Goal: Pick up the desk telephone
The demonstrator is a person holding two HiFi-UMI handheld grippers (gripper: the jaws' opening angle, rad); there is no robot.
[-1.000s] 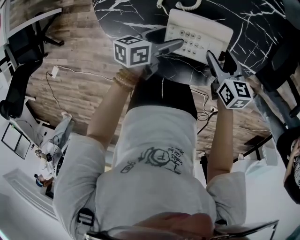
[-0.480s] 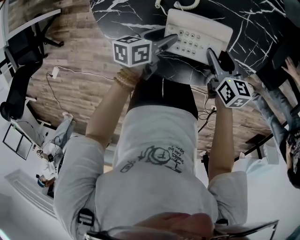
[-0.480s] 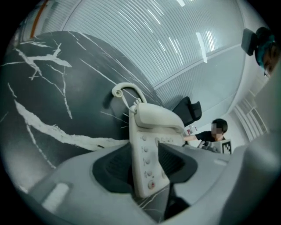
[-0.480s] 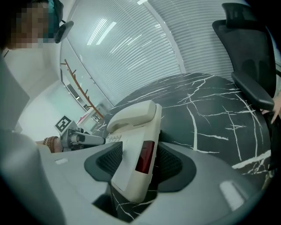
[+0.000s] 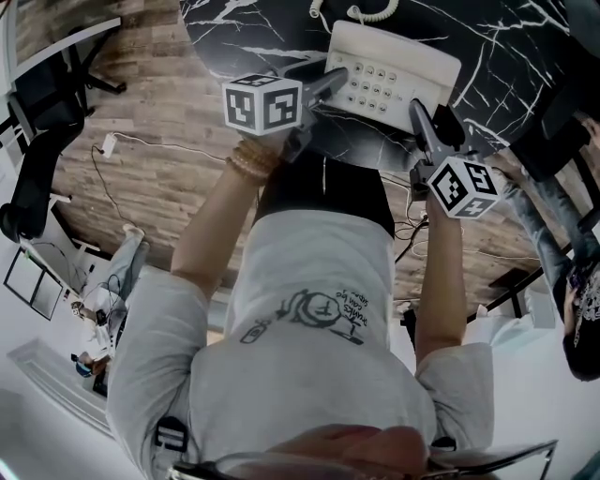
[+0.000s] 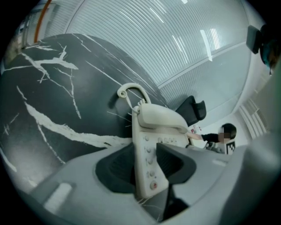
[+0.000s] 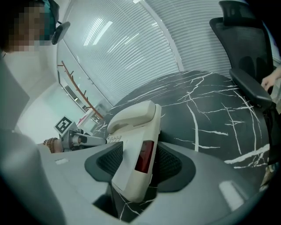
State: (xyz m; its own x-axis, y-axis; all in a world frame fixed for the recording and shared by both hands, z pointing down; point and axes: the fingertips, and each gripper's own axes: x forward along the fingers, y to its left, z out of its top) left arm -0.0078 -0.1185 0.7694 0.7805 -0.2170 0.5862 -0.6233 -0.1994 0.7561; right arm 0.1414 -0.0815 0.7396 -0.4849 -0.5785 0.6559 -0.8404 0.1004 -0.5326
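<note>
While the left claw (image 5: 340,79) is still being closed on the left edge of the desk telephone (image 5: 394,70), the right claw (image 5: 416,112) is being held clamped on its right edge. Resting on the bench (image 5: 525,56), it is likely being readied for a two-sided lift.

Cream desk telephone (image 7: 131,132) end-on between the pads of the right claw (image 7: 139,163), over black marble table (image 7: 210,105).

Cream desk telephone (image 5: 398,67), handset cradled, near black marble table (image 5: 246,28) edge.
</note>
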